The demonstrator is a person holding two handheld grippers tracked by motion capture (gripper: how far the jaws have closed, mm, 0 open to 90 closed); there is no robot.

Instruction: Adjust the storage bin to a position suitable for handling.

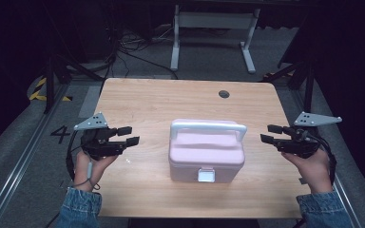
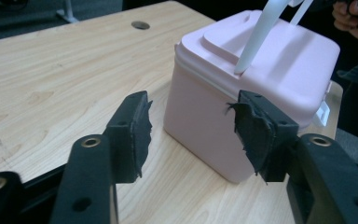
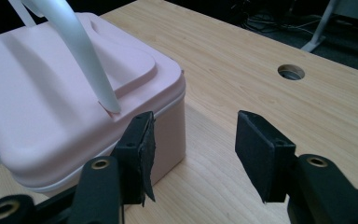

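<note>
A pink lidded box (image 1: 206,154) with a raised white handle (image 1: 208,127) and a white front latch (image 1: 206,175) stands in the middle of the wooden table (image 1: 171,99). My left gripper (image 1: 129,135) hovers to its left, open and empty, jaws aimed at the box. On the other side my right gripper (image 1: 268,133) is held the same way, open with nothing between its jaws. In the left gripper view the box (image 2: 261,74) lies just beyond the left gripper (image 2: 191,135). In the right gripper view the box (image 3: 65,93) is at the left, beside the right gripper (image 3: 193,149).
A round cable hole (image 1: 224,94) sits near the table's far edge. A white desk frame (image 1: 214,28) and cables lie on the floor behind. A rail (image 1: 24,156) runs along the floor at the left.
</note>
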